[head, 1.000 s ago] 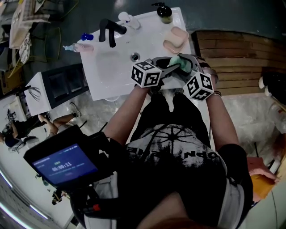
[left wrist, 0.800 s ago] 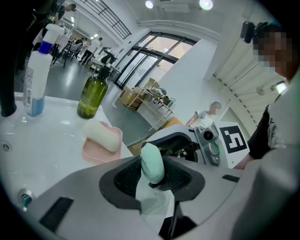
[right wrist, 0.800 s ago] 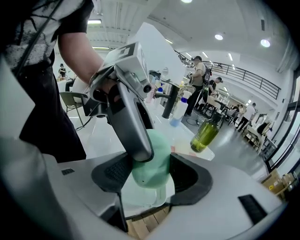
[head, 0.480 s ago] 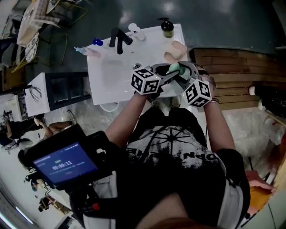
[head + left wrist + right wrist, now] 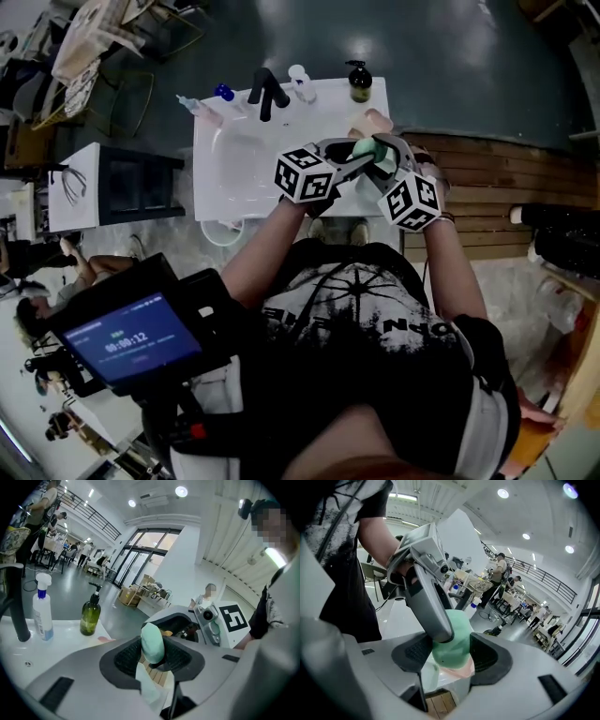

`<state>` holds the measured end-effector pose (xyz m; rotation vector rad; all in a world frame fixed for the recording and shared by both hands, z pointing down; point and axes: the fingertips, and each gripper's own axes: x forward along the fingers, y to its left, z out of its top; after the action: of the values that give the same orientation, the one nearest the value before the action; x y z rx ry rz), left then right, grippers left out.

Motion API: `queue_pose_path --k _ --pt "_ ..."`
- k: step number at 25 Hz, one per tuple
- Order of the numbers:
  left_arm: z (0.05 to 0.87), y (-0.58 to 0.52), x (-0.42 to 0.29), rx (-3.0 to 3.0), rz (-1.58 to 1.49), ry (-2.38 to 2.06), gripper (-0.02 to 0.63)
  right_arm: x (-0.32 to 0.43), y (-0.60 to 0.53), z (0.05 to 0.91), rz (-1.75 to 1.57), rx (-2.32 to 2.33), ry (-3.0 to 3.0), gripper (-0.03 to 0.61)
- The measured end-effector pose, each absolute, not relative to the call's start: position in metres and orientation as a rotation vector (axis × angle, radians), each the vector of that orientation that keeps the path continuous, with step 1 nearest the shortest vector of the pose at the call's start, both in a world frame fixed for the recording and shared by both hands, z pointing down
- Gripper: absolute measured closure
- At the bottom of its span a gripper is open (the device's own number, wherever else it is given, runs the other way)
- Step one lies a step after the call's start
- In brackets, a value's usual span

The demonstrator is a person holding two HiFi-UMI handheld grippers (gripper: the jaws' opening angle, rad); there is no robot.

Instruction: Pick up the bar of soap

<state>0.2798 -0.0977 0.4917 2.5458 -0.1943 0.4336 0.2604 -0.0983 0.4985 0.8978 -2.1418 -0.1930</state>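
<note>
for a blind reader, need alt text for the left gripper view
The left gripper is shut on a pale green bar of soap, standing on edge between its jaws. Behind on the left, a white counter holds a green pump bottle, a white spray bottle and a black tap.

Green soap (image 5: 367,148) mostly covered by jaws, pink dish (image 5: 373,119) behind — half hidden
</note>
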Motion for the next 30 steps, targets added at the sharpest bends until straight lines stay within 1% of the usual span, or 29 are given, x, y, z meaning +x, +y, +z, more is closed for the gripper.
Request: queue_pose_path --k 16,25,30 --pt "0.487 -0.124 0.263 2.574 0.363 -0.309 0.468 0.244 -0.124 0.495 -0.268 0.840 -2.179 0.316" --pt "0.460 -0.100 0.254 2.583 0.323 -0.378 0.468 0.235 -0.099 0.468 -0.318 0.793 -2.190 0.316" --pt "0.461 -0.101 0.238 2.569 0.318 -0.434 0.468 0.219 -0.099 0.469 -0.337 0.746 -2.217 0.316"
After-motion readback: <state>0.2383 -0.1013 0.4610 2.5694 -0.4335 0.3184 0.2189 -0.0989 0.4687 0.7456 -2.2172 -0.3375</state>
